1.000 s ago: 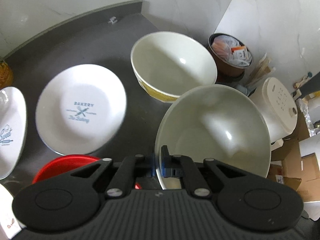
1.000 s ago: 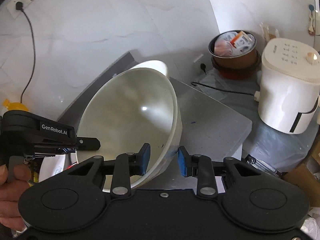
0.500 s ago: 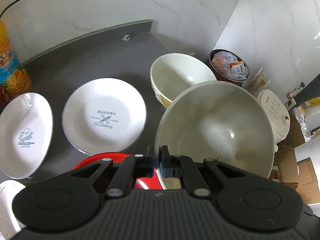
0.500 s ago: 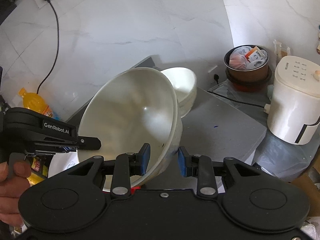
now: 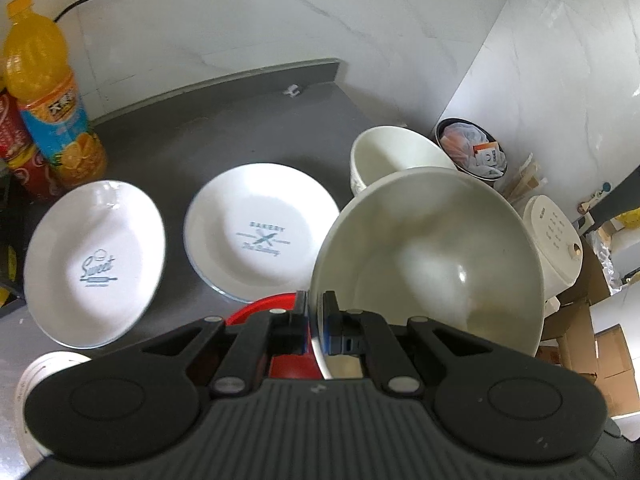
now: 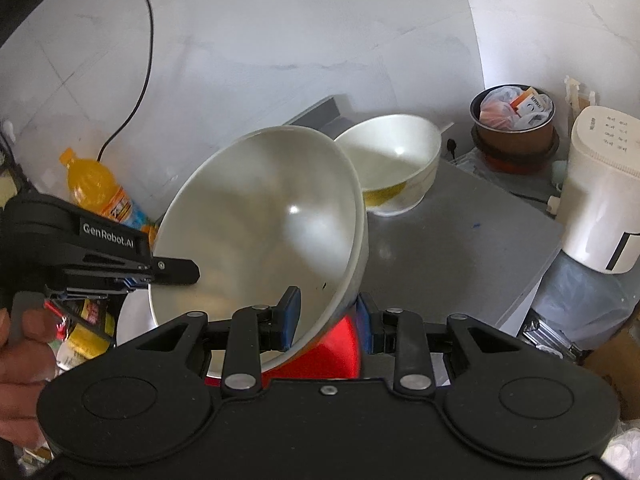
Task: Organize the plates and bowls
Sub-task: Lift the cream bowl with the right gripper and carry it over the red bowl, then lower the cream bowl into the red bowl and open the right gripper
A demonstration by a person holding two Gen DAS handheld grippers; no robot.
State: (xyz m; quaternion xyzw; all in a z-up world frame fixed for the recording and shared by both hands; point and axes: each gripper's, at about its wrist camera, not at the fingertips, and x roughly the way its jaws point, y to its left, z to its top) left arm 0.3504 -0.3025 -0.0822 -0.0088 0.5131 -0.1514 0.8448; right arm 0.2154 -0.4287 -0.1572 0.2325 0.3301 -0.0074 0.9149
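Note:
A large white bowl [image 5: 432, 260] hangs tilted above the grey counter [image 5: 224, 128], held from two sides. My left gripper [image 5: 316, 320] is shut on its near rim. My right gripper [image 6: 326, 316] is shut on the wall of the same bowl [image 6: 260, 232], one pad inside and one outside. The left gripper [image 6: 176, 272] also shows in the right wrist view, at the bowl's left rim. A cream bowl with yellow pattern [image 6: 396, 160] stands behind. Two white plates lie on the counter, "Bakery" [image 5: 260, 236] and "Sweet" [image 5: 96, 260]. A red dish [image 5: 288, 360] sits under the held bowl.
An orange juice bottle [image 5: 48, 92] and a red can [image 5: 20, 152] stand at the back left. A white appliance [image 6: 604, 192] and a brown bin [image 6: 514, 128] sit beyond the counter's right edge [image 6: 532, 280]. A small white dish [image 5: 44, 372] lies near left.
Both grippers have carried the large bowl up and back from the cream bowl. The second plate, the bottle and more of the red dish have come into view.

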